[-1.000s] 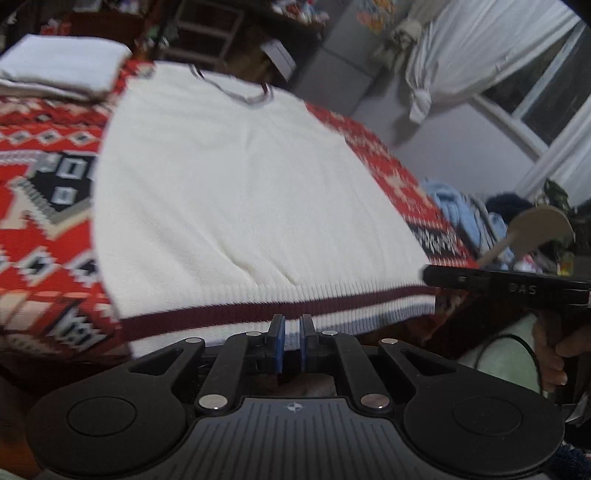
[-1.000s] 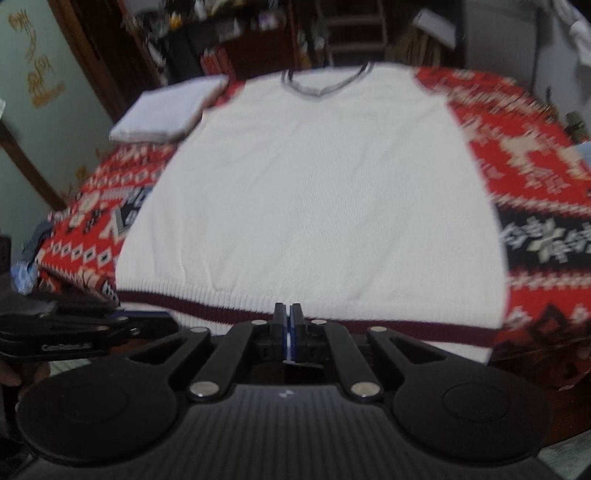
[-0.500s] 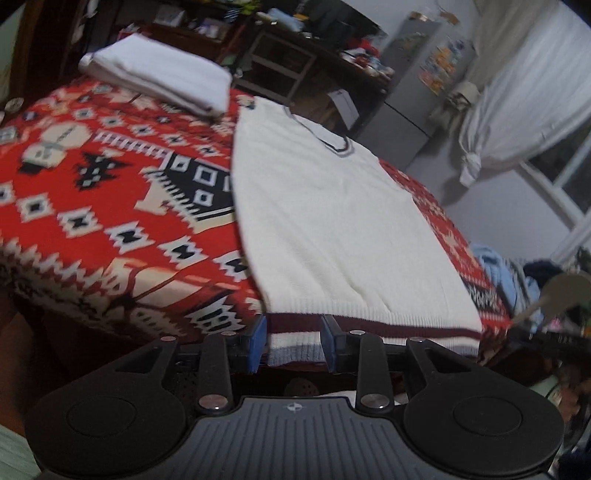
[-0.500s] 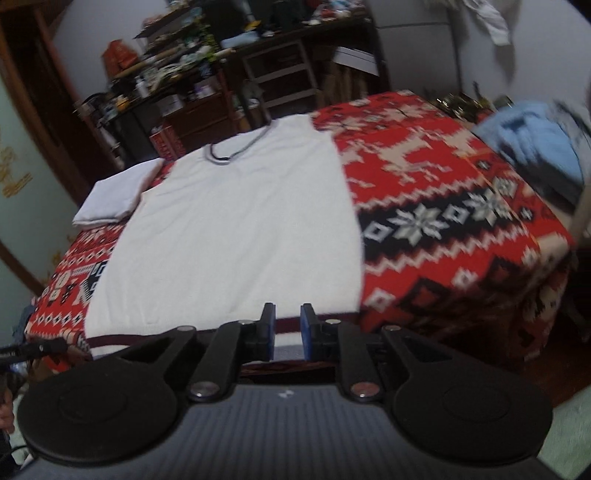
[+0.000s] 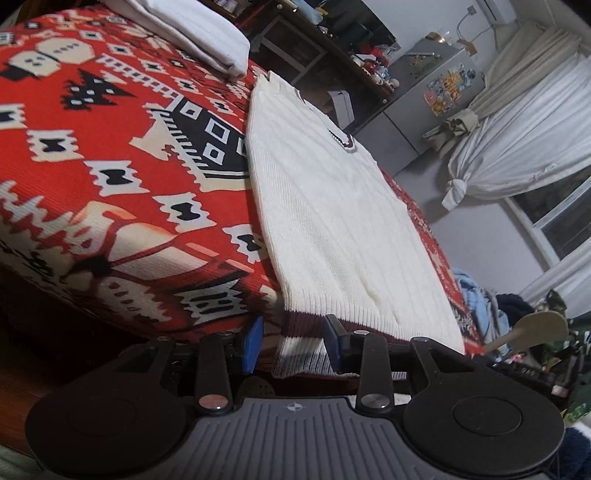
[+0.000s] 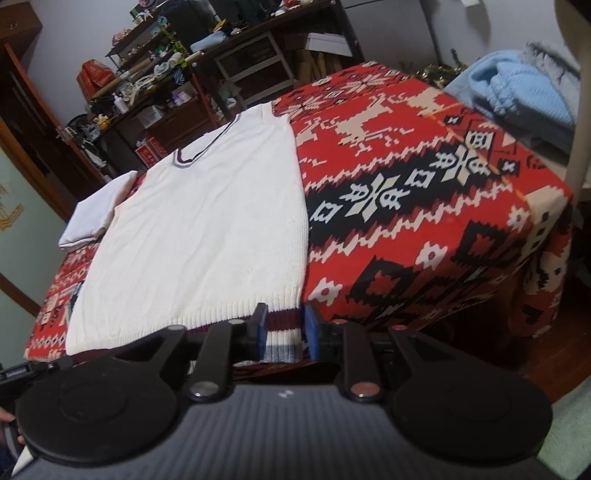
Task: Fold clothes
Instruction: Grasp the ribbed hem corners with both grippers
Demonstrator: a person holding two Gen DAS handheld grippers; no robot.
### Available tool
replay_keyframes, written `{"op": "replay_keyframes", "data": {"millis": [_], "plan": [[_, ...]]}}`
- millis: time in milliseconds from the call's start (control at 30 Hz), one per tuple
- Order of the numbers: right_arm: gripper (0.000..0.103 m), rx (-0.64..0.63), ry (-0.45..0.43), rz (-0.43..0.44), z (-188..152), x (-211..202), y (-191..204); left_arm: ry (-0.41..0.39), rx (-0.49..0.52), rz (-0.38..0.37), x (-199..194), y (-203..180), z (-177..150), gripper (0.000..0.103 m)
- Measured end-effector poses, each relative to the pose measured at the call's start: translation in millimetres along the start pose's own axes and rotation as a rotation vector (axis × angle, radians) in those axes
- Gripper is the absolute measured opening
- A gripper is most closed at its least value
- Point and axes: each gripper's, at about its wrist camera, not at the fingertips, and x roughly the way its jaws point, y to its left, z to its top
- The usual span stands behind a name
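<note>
A cream knitted vest [image 5: 332, 221] [image 6: 207, 236] with a maroon and grey striped hem lies flat on a red patterned blanket [image 5: 110, 155] [image 6: 424, 206], its V-neck at the far end. My left gripper [image 5: 291, 343] is open at the hem's left corner, and the striped edge hangs between its blue pads. At the hem's right corner my right gripper [image 6: 284, 328] is open too, the striped hem lying between its pads.
A folded white cloth [image 5: 199, 33] [image 6: 96, 214] lies at the blanket's far left corner. Light blue clothes [image 6: 517, 92] are piled to the right. Cluttered shelves [image 6: 207, 55], a grey fridge [image 5: 424, 99] and tied white curtains [image 5: 517, 129] stand behind.
Both grippers have opened from shut and spread apart, from the middle of the hem out to its left and right corners. The vest has not moved.
</note>
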Motion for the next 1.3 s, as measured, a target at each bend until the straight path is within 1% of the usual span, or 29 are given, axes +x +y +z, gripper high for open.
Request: {"op": "replay_keyframes", "data": {"millis": [67,167,300,400,433,467,500,600,633,667,700,800,900,967,1033,1100,1167,1300], "plan": [[0.026,-0.005,0.013,0.022,-2,8,-4,-0.002,-0.013,-0.018,3,3,1,0.034],[0.033,-0.011,0.038,0.051,-4,21,-10,0.000,-0.024,-0.042,7,6,1,0.034],[0.035,0.016,0.045,0.087,-7,36,-19,0.004,-0.042,-0.072,9,10,1,0.034],[0.036,0.047,0.044,0.141,-7,43,-24,0.012,-0.060,-0.103,11,11,0,0.027],[0.035,0.048,0.043,0.170,-8,43,-25,0.014,-0.064,-0.112,11,11,0,0.025],[0.032,0.056,0.044,0.188,-8,44,-25,0.015,-0.061,-0.119,11,10,-1,0.024],[0.026,0.062,0.048,0.200,-9,44,-24,0.016,-0.057,-0.124,11,10,-1,0.024],[0.023,0.076,0.054,0.217,-12,44,-23,0.026,-0.059,-0.128,14,9,-2,0.018],[0.022,0.082,0.055,0.221,-13,44,-23,0.021,-0.063,-0.129,13,9,-3,0.009],[0.019,0.089,0.057,0.220,-14,44,-23,0.015,-0.063,-0.124,11,8,-3,0.006],[0.009,0.096,0.060,0.218,-15,44,-23,0.009,-0.052,-0.098,9,4,-2,0.006],[0.006,0.070,0.041,0.165,-14,38,-17,-0.008,0.000,0.002,-3,-11,2,0.006],[0.005,0.030,0.019,0.096,-8,27,-9,-0.013,0.008,0.067,-20,-18,6,0.006],[0.004,0.014,0.011,0.050,-2,20,-4,-0.002,0.006,0.085,-23,-18,5,0.006],[0.004,0.018,0.017,0.022,0,18,-5,0.008,0.004,0.102,-26,-18,5,0.006],[0.004,0.024,0.025,0.018,0,15,-3,0.006,0.002,0.106,-31,-20,5,0.006],[0.004,-0.001,0.007,0.024,2,6,0,0.011,-0.012,0.107,-33,-20,5,0.006],[0.004,0.021,0.003,0.028,2,-7,-2,0.015,-0.083,0.085,-45,-24,2,0.006]]}}
